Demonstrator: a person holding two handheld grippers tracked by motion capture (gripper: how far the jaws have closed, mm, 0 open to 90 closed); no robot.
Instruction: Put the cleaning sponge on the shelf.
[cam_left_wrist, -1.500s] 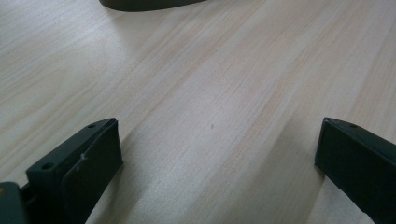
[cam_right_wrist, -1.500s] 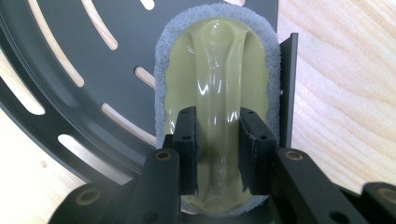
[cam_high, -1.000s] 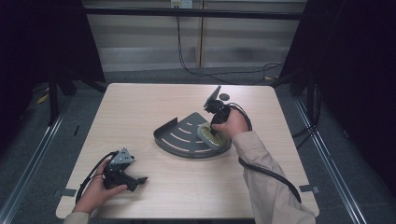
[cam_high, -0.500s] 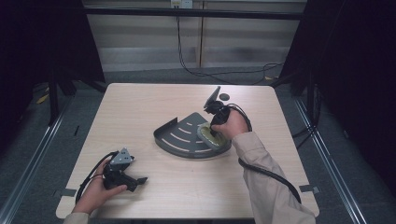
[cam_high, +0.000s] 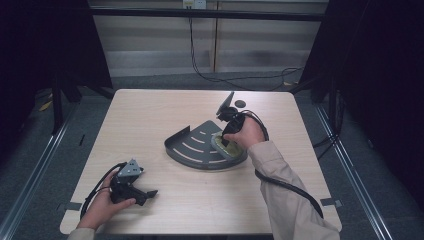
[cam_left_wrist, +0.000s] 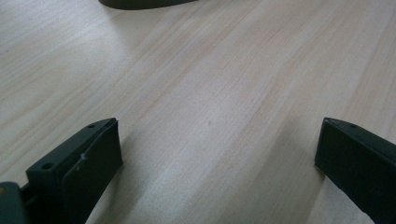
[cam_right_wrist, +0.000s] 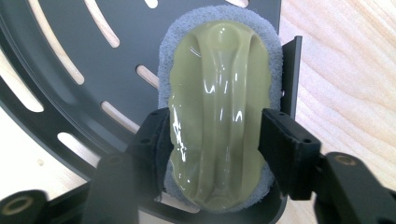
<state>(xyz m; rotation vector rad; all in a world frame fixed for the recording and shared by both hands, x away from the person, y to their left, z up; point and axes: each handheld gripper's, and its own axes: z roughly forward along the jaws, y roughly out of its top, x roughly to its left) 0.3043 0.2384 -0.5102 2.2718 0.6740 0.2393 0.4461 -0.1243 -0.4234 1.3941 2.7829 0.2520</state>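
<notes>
A dark slotted quarter-round tray (cam_high: 192, 145) lies in the middle of the wooden table. A scrubber with a glossy olive-green handle on a grey pad (cam_right_wrist: 219, 116) rests flat on the tray's right corner (cam_right_wrist: 70, 42). My right gripper (cam_right_wrist: 215, 135) points down over the scrubber (cam_high: 220, 143); its jaws have just been opening and now straddle the green handle, close to its sides. My right gripper (cam_high: 227, 135) is held by a hand in a beige sleeve. My left gripper (cam_high: 150, 194) rests near the table's front left, jaws wide open over bare wood (cam_left_wrist: 217, 140).
A small black round piece (cam_high: 240, 103) lies on the table behind the tray. The tray's upright rim (cam_right_wrist: 290, 74) stands just right of the scrubber. The tray's edge (cam_left_wrist: 140, 3) shows far ahead of the left gripper. Cables trail from both grippers.
</notes>
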